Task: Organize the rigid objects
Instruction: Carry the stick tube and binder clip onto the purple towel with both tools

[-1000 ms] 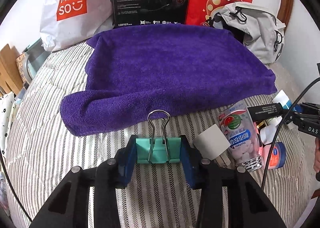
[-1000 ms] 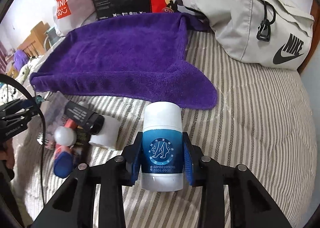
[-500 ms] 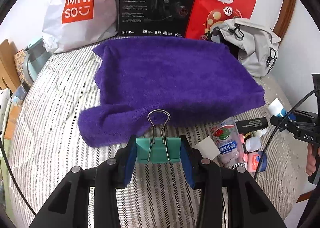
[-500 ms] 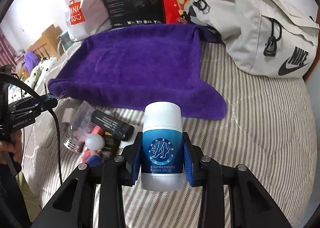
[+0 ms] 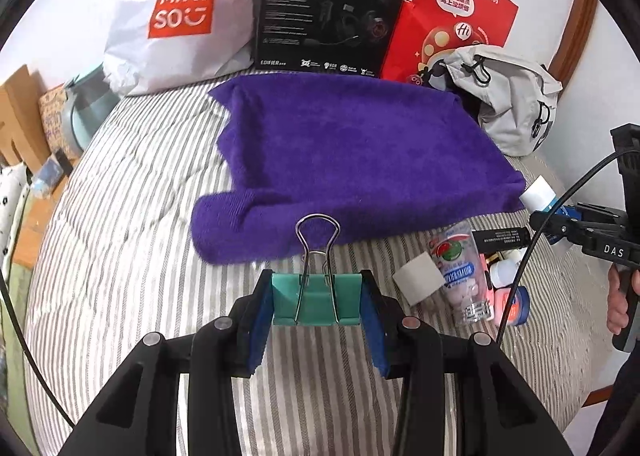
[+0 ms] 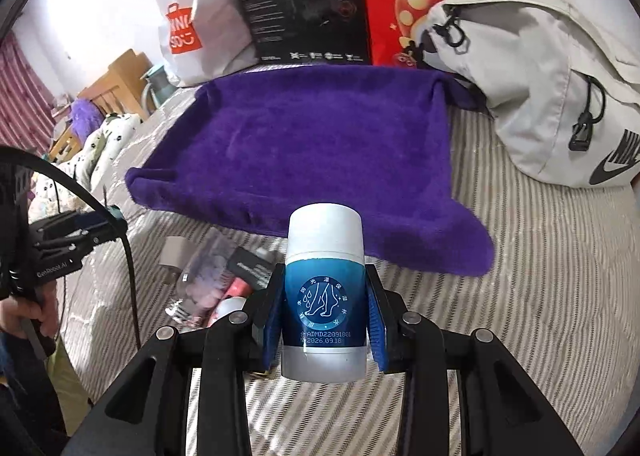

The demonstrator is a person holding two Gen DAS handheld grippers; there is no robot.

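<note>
A teal binder clip [image 5: 316,302] is gripped between the blue pads of the left gripper [image 5: 316,304], its wire handles pointing forward toward the purple towel [image 5: 352,160]. A blue-and-white stick container [image 6: 325,296] is clamped upright between the pads of the right gripper [image 6: 325,320], its white cap toward the towel.

The purple towel is spread flat on a striped bedspread [image 5: 132,240], and every other thing is placed here in relation to it. Both grippers are held on the near side of the towel, short of its near edge. Just off the towel's near right corner, in the left wrist view, a small cluster is seen lying on the bedspread: a clear bottle of pale tablets [image 5: 460,276], a grey square block [image 5: 418,280] touching it, a black tube [image 5: 502,237] and a small pink-and-blue jar [image 5: 512,302]. The same cluster is seen in the right wrist view off the towel's near left corner, partly blurred.

Behind the towel's far edge, a white Miniso bag [image 5: 180,12], a black headset box [image 5: 332,8] and a red paper bag [image 5: 452,12] are stood in a row. At the towel's far right corner a grey backpack [image 6: 560,76] is laid, touching the cloth.
</note>
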